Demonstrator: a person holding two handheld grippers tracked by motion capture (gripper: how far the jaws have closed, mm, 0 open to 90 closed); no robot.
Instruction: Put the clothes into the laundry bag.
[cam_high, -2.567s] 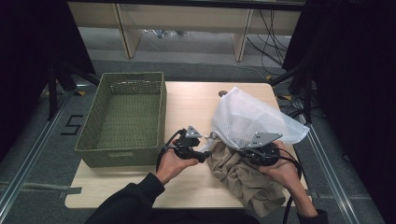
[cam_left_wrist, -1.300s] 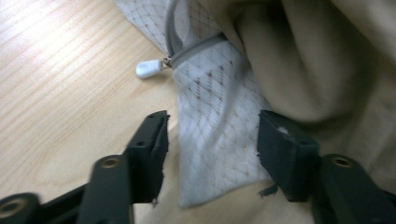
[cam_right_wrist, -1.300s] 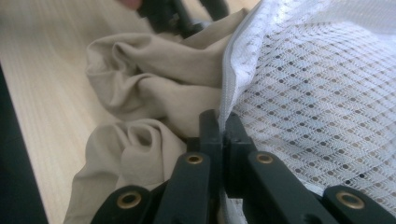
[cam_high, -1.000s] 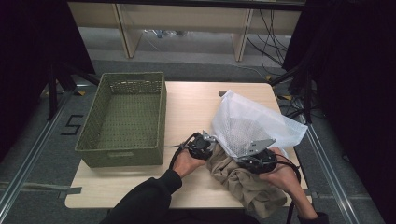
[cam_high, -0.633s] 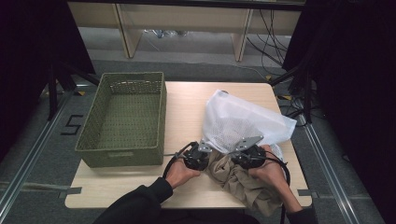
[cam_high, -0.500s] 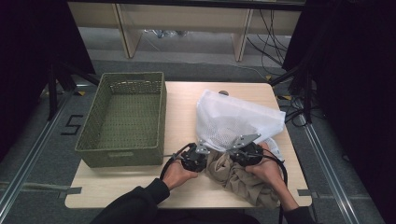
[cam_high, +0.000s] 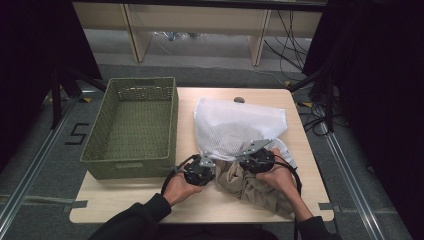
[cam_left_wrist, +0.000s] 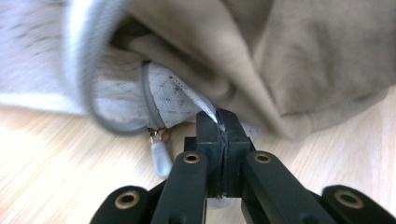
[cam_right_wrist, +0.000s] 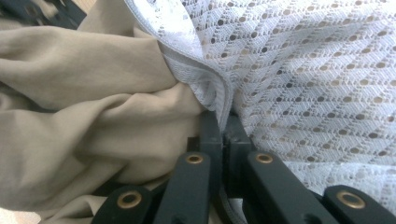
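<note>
With forearms low, left tongs (cam_left_wrist: 219, 122) and right tongs (cam_right_wrist: 223, 123) clamp mesh bag (cam_high: 235, 125) edges

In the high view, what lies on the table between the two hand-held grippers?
In the high view, between the left gripper and the right gripper lies the open edge of the white mesh laundry bag, with crumpled beige cloth emerging from it.
</note>
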